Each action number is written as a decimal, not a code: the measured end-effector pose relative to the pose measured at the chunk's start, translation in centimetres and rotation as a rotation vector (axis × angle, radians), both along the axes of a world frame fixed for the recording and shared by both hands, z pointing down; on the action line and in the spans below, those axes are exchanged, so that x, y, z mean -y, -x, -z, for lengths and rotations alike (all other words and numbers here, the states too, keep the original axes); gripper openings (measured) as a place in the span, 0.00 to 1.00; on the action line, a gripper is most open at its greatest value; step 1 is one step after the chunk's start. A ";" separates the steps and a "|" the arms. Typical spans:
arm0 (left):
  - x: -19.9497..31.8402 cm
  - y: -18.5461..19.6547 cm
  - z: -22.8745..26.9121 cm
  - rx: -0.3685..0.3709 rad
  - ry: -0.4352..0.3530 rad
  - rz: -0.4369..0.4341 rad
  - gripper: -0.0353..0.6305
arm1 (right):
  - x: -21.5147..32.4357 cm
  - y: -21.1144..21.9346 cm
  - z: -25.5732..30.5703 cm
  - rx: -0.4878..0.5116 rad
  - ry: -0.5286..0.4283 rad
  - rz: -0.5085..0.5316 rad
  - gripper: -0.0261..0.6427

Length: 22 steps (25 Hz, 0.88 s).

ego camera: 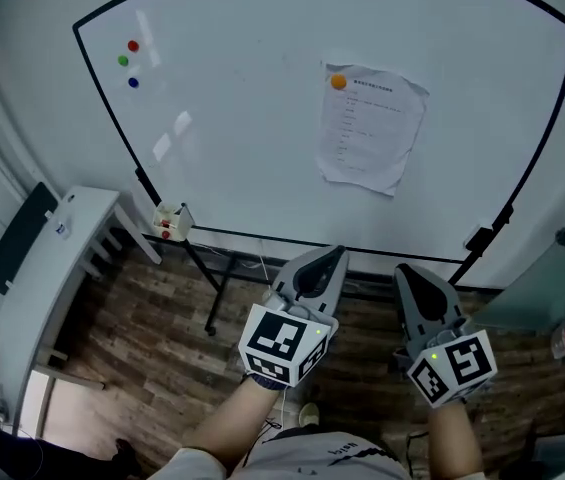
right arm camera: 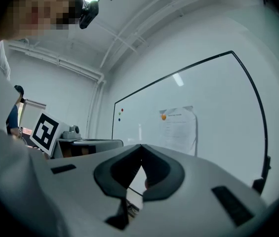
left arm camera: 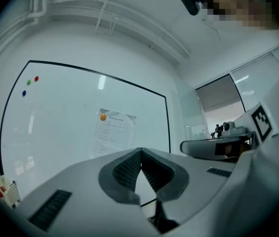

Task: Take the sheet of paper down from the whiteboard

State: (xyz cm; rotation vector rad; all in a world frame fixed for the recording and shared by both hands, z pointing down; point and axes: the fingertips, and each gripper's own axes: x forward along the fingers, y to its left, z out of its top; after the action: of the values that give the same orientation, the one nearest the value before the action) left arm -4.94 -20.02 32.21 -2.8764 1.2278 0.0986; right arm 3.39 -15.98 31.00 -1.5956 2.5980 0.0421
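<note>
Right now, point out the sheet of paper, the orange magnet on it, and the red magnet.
sheet of paper [ego camera: 372, 128], head view, middle of the page.
orange magnet [ego camera: 338, 82], head view, its round face.
red magnet [ego camera: 133, 46], head view, its round face.

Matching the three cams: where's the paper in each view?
Head view: paper right of centre, upper half, on the whiteboard.
Left gripper view: paper just left of centre, mid-height.
Right gripper view: paper right of centre, mid-height.
Shared landmark: the orange magnet on the paper's top left corner, seen in all three views.
</note>
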 end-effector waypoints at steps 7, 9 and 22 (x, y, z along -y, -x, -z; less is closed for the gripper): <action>6.1 -0.4 0.6 0.009 -0.020 -0.013 0.07 | 5.5 -0.4 -0.2 -0.007 0.002 -0.041 0.06; 7.8 -0.6 0.8 0.012 -0.027 -0.005 0.07 | 7.4 -0.8 -0.1 -0.005 0.000 -0.046 0.06; 18.9 -4.1 2.7 0.048 -0.051 0.120 0.07 | 19.0 -4.7 1.6 -0.023 -0.031 0.063 0.06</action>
State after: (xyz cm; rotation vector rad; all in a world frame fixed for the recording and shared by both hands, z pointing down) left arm -0.84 -38.89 29.49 -2.7383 1.3640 0.0574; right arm 8.10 -34.98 29.35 -1.5115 2.6495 0.0956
